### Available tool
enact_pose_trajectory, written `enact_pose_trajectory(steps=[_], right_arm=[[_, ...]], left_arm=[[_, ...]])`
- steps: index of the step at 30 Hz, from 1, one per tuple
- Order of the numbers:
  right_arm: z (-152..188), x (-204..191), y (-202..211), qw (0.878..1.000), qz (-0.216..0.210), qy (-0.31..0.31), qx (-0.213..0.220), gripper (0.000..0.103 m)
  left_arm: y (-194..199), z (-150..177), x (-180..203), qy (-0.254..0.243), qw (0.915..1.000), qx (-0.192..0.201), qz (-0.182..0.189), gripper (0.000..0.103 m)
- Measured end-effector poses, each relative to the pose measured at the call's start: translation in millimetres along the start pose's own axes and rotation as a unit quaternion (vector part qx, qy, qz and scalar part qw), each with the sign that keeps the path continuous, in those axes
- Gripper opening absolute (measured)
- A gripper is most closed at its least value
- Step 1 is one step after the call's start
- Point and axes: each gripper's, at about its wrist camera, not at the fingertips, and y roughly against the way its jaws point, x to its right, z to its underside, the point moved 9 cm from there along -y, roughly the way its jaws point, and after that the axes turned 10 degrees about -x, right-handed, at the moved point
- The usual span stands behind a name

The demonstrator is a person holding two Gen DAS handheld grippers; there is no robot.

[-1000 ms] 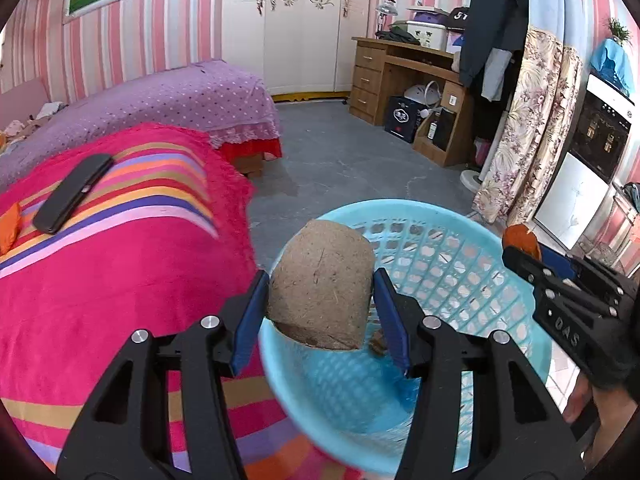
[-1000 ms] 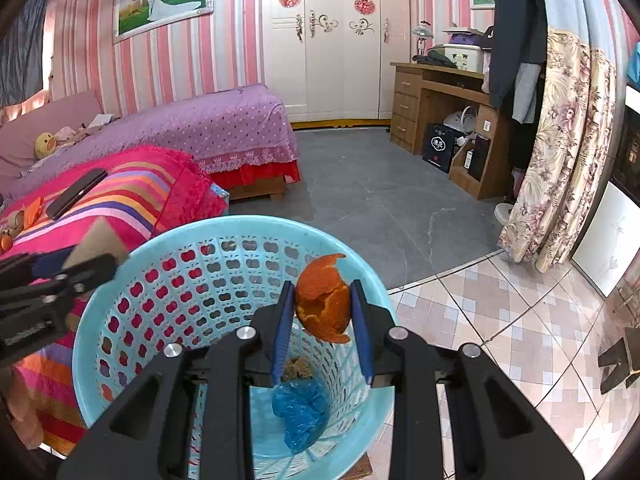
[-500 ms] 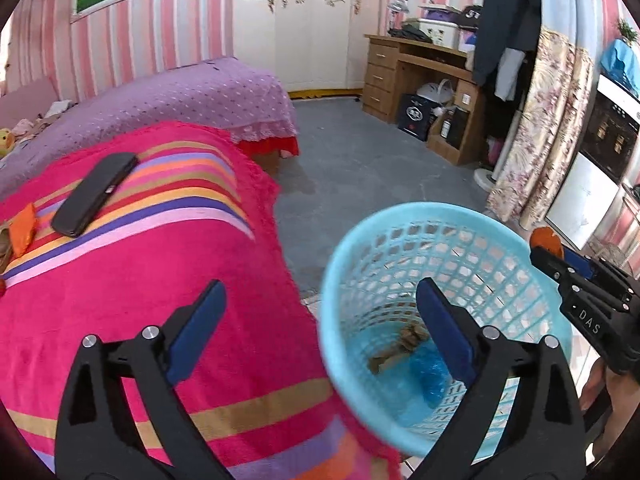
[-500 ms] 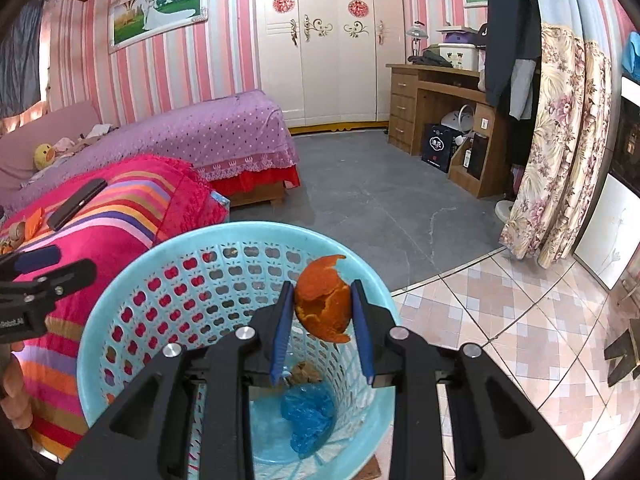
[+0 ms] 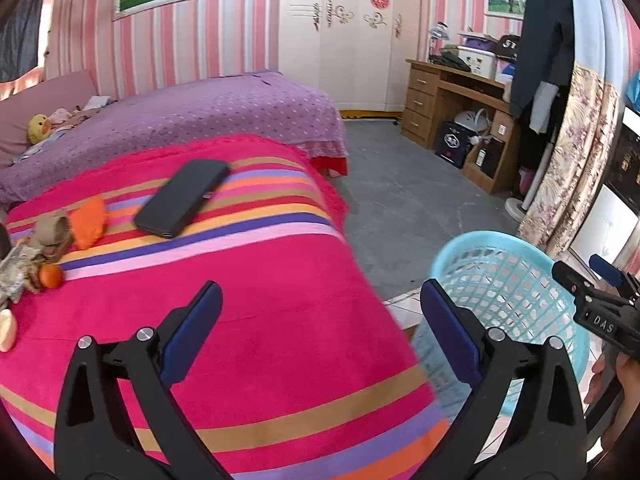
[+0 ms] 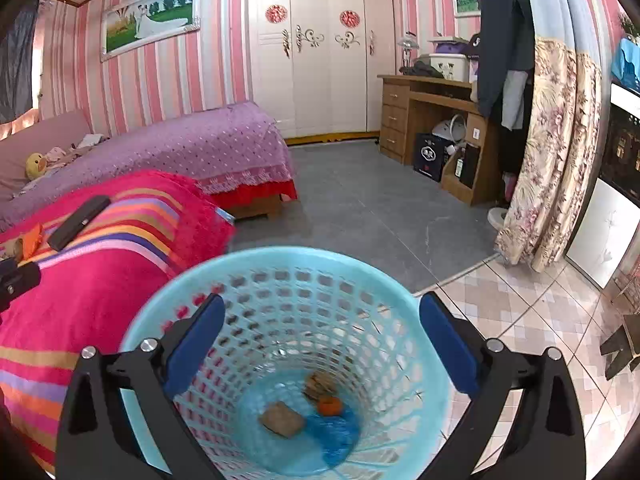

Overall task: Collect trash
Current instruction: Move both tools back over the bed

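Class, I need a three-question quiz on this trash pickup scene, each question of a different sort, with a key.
1. True or false: the right gripper grips an orange peel.
2. Which thing on the striped blanket is not trash? A) the phone B) the orange peel C) the crumpled paper
3. Fill in: the brown scrap lies inside the blue ____.

Key
1. False; its jaws are opening with nothing between them, and a peel piece lies in the basket.
2. A
3. basket
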Motion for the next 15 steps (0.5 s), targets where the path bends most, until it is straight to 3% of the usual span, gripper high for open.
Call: enact_pose_trajectory(steps=[6,15], right_arm=[[-10.3,-45.7,11.1,1.0,-0.003,0.012,0.01,0.098],[-18.9,-135.3,25.8,0.998,-0.046,0.023,0.02,0.098]], left_arm=[[29.3,1.3,-55.4,0.007,0.9995,0.016,-0.026,0.097],[54.7,21.0,-157.3,0.036,0.9968,0.013,-0.069,0.097]])
